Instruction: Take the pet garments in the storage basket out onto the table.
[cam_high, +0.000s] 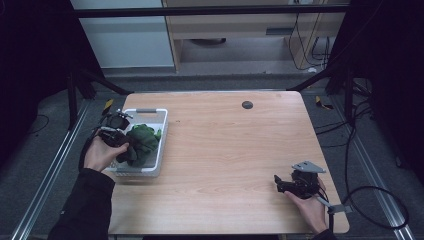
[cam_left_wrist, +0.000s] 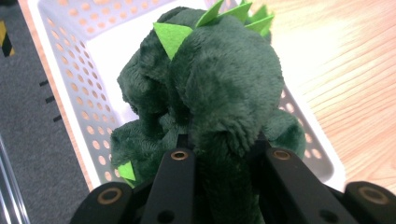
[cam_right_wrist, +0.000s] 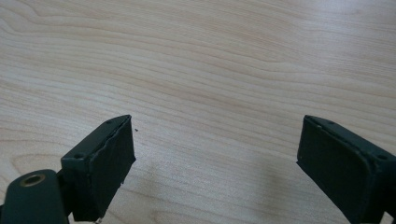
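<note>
At the table's left edge, the left gripper (cam_high: 121, 148) is pinching a dark green plush dinosaur (cam_left_wrist: 219, 88) that is sitting in the white perforated basket (cam_high: 159, 131). Near the front right corner, the right gripper (cam_high: 278, 183) is hovering over bare wood, jaws spread wide.

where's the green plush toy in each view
High view: green plush toy at left, in the white basket, at the left gripper.
Left gripper view: centre of the picture, squeezed between the black jaws, over the basket.
Right gripper view: bare wooden table between open jaws.
Shared landmark: the wooden table.
</note>
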